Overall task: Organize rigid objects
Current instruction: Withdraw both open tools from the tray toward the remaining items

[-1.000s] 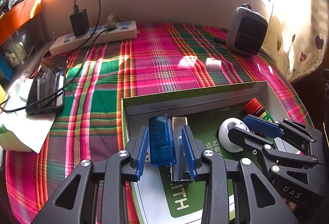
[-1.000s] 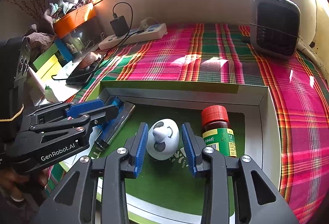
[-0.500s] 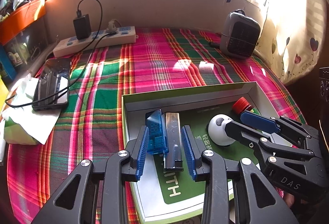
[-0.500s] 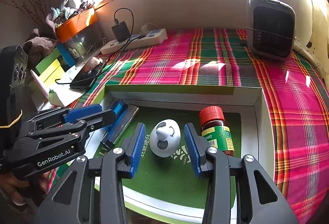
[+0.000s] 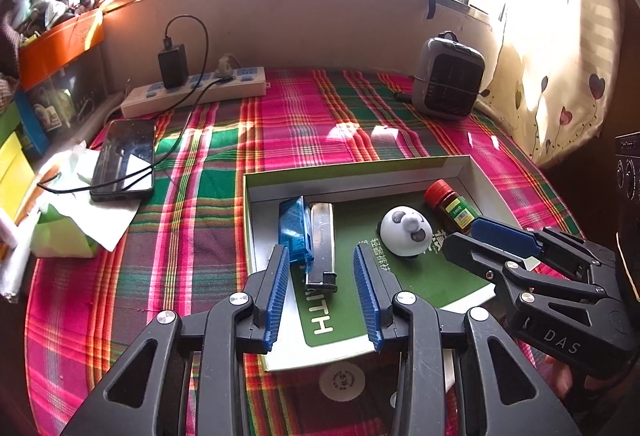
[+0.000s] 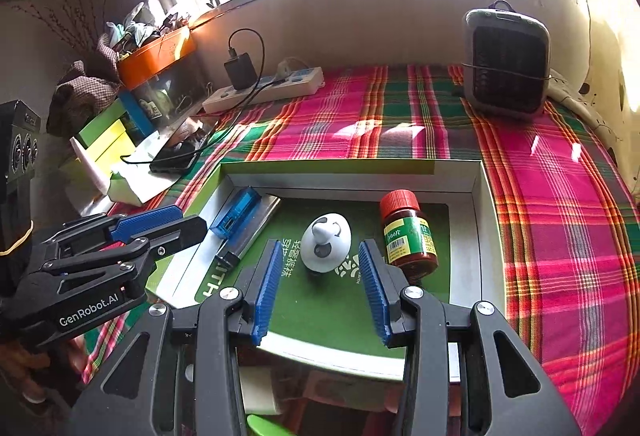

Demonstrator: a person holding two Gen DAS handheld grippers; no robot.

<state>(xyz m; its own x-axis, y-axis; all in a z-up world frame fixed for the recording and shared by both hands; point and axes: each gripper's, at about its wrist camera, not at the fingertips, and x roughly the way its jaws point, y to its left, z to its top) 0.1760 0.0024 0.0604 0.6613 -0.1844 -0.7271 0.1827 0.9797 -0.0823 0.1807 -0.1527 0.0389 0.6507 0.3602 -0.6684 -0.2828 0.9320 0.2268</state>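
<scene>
An open box [image 5: 360,171] [image 6: 344,171] with a green floor lies on the plaid cloth. In it lie a blue USB tester [image 5: 294,232] [image 6: 236,213], a silver lighter [image 5: 322,244] [image 6: 256,224], a white panda-faced knob [image 5: 406,232] [image 6: 326,242] and a red-capped brown bottle [image 5: 450,205] [image 6: 406,236]. My left gripper [image 5: 324,290] is open and empty, just short of the tester and lighter. My right gripper [image 6: 322,286] is open and empty, just short of the panda knob. Each gripper shows in the other's view: the right [image 5: 480,236], the left [image 6: 160,224].
A small grey heater [image 5: 448,79] [image 6: 506,63] stands at the back right. A power strip with charger [image 5: 196,87] [image 6: 264,85] lies along the back wall. A phone [image 5: 124,159] on tissues [image 5: 68,228] lies at the left, beside coloured boxes [image 6: 108,135].
Both grippers have drawn back from the box and opened wider. The blue tester and lighter, earlier between the left fingers, now lie free in the box. The panda knob stays put.
</scene>
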